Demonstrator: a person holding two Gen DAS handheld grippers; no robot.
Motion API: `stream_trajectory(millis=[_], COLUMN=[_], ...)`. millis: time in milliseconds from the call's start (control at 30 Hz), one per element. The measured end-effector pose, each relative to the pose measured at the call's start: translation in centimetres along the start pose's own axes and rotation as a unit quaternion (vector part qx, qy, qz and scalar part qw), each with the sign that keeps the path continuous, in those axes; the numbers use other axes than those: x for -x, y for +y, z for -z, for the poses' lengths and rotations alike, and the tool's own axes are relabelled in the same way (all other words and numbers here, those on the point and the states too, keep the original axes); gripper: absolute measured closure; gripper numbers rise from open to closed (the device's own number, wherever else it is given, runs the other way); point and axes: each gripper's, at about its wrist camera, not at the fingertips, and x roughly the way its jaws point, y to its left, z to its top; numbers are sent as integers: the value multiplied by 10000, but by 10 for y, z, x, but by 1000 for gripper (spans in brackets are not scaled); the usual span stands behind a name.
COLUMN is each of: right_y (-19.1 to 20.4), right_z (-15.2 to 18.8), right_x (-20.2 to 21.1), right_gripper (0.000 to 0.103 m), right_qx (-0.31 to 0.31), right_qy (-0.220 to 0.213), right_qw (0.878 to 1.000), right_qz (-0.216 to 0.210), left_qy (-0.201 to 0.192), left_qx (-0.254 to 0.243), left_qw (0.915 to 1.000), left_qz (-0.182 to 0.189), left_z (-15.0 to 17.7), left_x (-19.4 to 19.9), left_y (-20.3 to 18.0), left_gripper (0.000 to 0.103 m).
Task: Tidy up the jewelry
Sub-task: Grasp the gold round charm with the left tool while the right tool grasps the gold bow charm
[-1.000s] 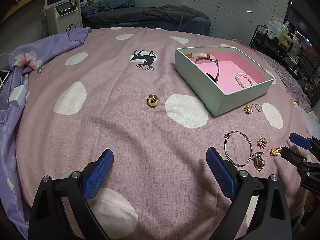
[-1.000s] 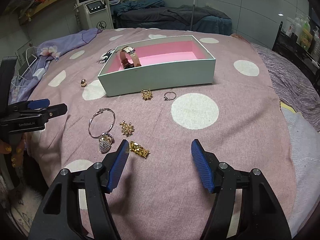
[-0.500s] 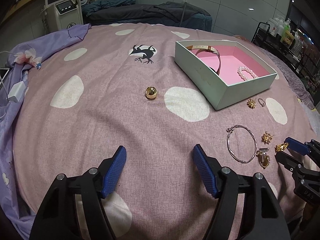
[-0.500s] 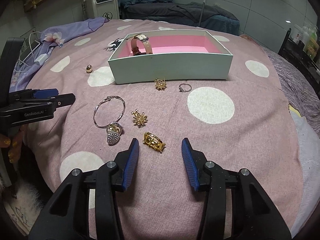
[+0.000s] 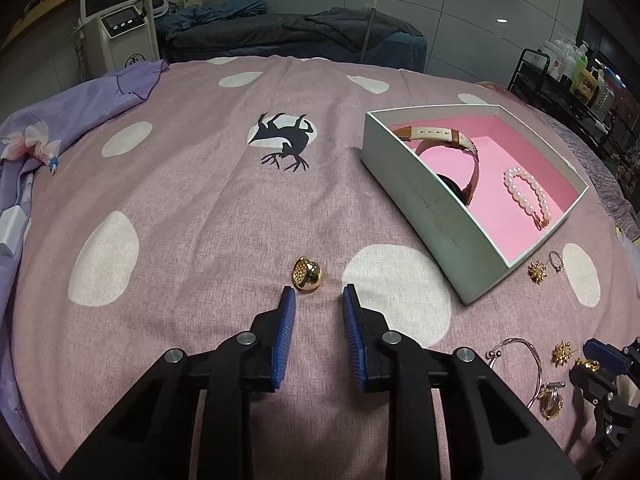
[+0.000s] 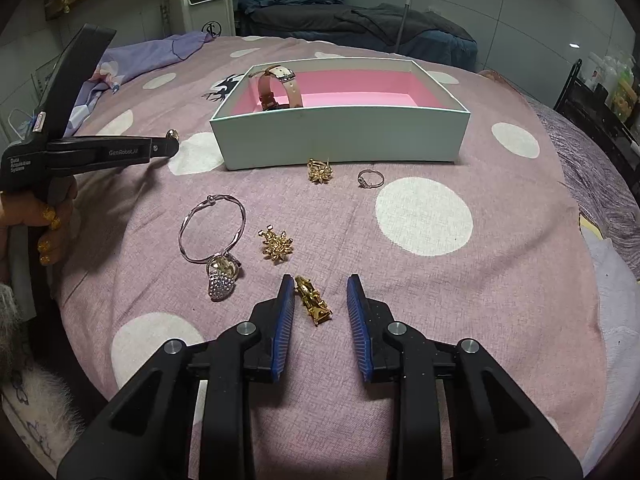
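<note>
My left gripper (image 5: 319, 293) hangs low over the pink spotted cloth, its jaws closing with nothing between them. A round gold earring (image 5: 307, 275) lies just past its fingertips, close to the left one. My right gripper (image 6: 319, 282) has its jaws closing around a gold clip (image 6: 313, 300), which lies on the cloth between the blue pads; neither pad presses on it. The pale green box (image 6: 340, 136) with a pink lining holds a strap watch (image 5: 440, 136) and a pearl bracelet (image 5: 528, 196).
Loose on the cloth lie a silver bangle (image 6: 212, 226), a rhinestone piece (image 6: 222, 280), two gold flower earrings (image 6: 276, 246) (image 6: 320, 170) and a ring (image 6: 371, 179). A purple sheet (image 5: 80, 96) covers the far left. A person's hand (image 6: 48, 232) holds the left tool.
Both pairs of jaws have narrowed a lot. The left gripper moved forward up to the round gold earring. The right gripper edged forward so the gold clip now lies between its fingers.
</note>
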Motion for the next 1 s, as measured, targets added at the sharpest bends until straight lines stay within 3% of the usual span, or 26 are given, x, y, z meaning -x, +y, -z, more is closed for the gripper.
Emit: stream_trajectory(millis=[267, 800, 867, 1000], right_y=[0, 0, 0, 0], right_z=[-1, -3, -3, -3], right_x=[-2, -3, -3, -3], right_gripper=[75, 76, 76, 76], right_qx=[-23, -25, -29, -26], right_qy=[21, 67, 70, 70], right_qw=[10000, 10000, 10000, 10000], right_qz=[-4, -6, -8, -2], left_qy=[76, 91, 79, -2], left_qx=[273, 184, 209, 221], left_qw=[9994, 9997, 9996, 9997], left_qz=[200, 141, 145, 141], left_z=[-11, -13, -13, -14], left_x=[-10, -11, -12, -13], left_y=[3, -1, 0, 2], left_gripper=[86, 89, 88, 70])
